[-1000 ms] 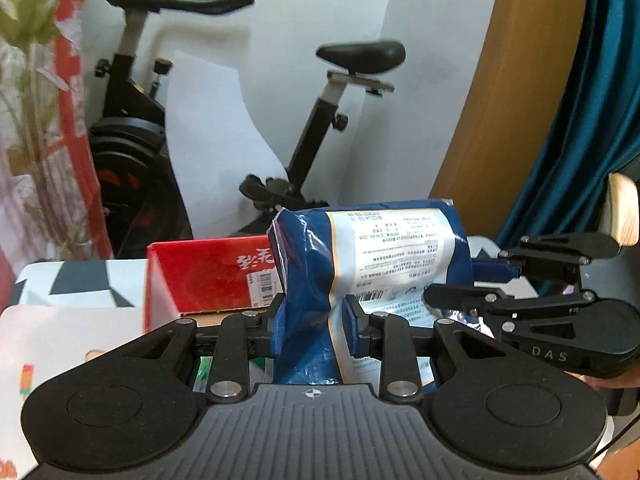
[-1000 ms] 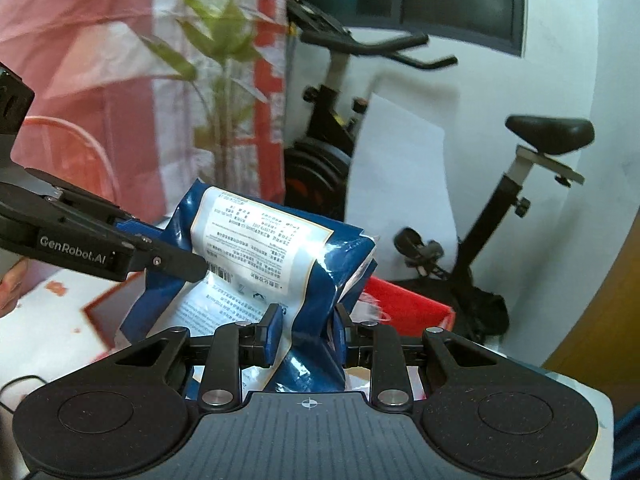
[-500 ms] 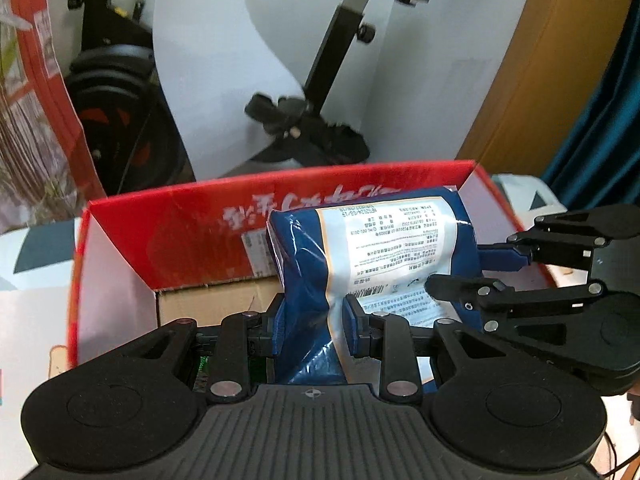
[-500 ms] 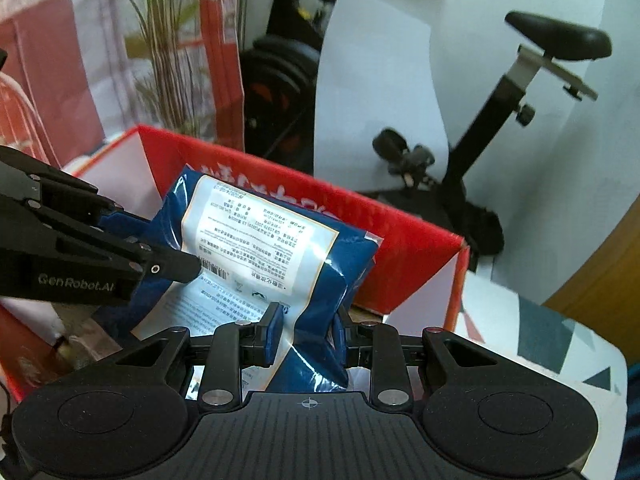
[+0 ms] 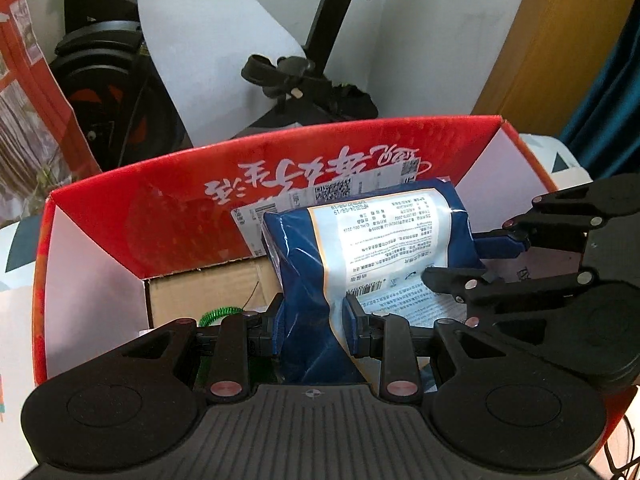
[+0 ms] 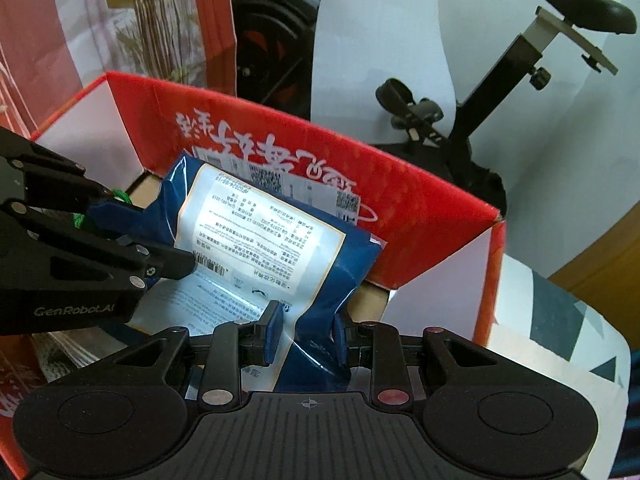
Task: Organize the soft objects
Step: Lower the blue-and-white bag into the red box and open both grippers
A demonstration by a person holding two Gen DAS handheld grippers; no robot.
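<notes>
Both claws have dropped the blue packet (image 5: pixel 360 264) down into the red box (image 5: pixel 168 216), left claw (image 5: pixel 316 326) and right claw (image 6: pixel 306 336) clamped on it, so next it probably just needs lowering and letting go.

"GenRobot.AI" on left gripper (image 6: pixel 94 236) side; blue packet (image 6: pixel 256 240) print too small, perhaps dated.

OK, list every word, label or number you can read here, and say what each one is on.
"GenRobot.AI": on the left claw, its body, seen from the right wrist.
Large white Chinese brush script: on the red box, upside down, not legible to me.
Shipping label with barcodes: on the box's inner wall, too small.
White print panel and barcode: on the blue pack, upside down, too small.
</notes>
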